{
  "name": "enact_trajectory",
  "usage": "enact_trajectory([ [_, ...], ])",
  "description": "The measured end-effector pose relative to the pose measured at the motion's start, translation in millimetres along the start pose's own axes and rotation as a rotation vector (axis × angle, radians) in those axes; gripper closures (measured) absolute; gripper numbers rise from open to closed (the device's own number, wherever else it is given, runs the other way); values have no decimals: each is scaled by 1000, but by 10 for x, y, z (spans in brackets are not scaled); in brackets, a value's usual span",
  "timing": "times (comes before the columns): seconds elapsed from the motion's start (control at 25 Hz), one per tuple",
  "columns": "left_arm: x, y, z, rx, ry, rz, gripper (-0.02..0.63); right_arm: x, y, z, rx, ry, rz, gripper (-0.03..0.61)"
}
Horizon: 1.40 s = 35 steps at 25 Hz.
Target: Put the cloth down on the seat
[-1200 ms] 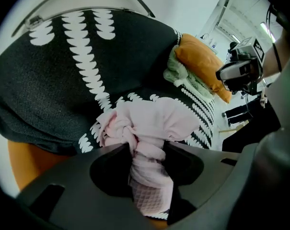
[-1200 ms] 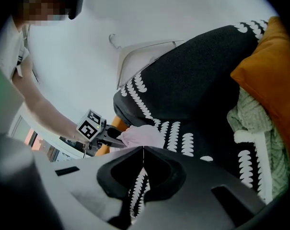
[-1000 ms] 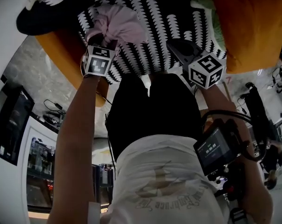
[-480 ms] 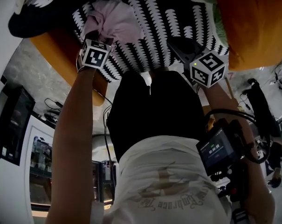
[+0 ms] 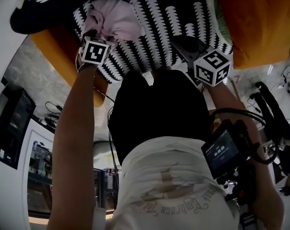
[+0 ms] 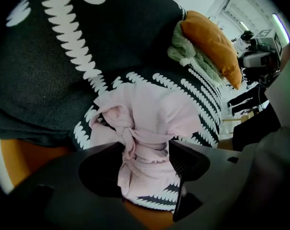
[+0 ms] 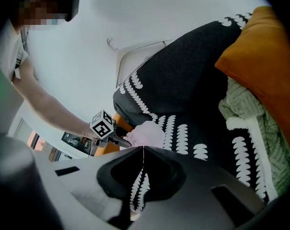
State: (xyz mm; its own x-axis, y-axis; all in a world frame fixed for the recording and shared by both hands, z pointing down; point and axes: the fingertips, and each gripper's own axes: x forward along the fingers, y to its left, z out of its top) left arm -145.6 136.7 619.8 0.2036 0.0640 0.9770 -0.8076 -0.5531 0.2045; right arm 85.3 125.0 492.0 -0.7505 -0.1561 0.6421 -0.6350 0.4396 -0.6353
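Pink cloth (image 6: 149, 121), knotted into a bundle, is seen resting on the black-and-white patterned seat cover (image 6: 63, 56), directly between the jaws of the left gripper (image 6: 145, 146). Those jaws have just been opening and are spread wide, so the cloth is flanked closely on both sides, not pinched. The right gripper (image 7: 143, 150) is held well apart from the cloth, above the same cover, its jaws closed together on nothing. An orange cushion (image 7: 264, 66) is seen beyond it.

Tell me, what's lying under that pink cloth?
The pink cloth sits on a black throw with white markings, which drapes over the orange seat. What lies directly beneath the bundle is covered by it.
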Motion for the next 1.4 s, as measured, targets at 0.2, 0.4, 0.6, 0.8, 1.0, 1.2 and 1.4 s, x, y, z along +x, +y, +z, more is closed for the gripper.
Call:
enact_trajectory([
  [0.2, -376, -104, -149, -88, -42, 48, 307, -115, 153, 11, -35, -13, 22, 561],
  [0.4, -735, -297, -271, -193, -150, 62, 308, -264, 250, 78, -84, -29, 26, 561],
  [0.6, -974, -484, -517, -252, -193, 61, 310, -347, 377, 132, -119, -30, 11, 561],
  [0.8, -1232, -549, -473, -275, -266, 76, 325, -434, 459, 278, -153, -39, -6, 561],
  [1.0, -1493, -762, -285, -286, -353, 63, 343, -602, 535, 325, -180, -51, -18, 561],
  [1.2, -1791, -899, -135, -308, -447, 51, 374, -713, 645, 435, -219, -71, -28, 561],
  [1.4, -2161, -1081, -60, -337, -555, 27, 381, -840, 749, 566, -243, -94, -43, 561],
])
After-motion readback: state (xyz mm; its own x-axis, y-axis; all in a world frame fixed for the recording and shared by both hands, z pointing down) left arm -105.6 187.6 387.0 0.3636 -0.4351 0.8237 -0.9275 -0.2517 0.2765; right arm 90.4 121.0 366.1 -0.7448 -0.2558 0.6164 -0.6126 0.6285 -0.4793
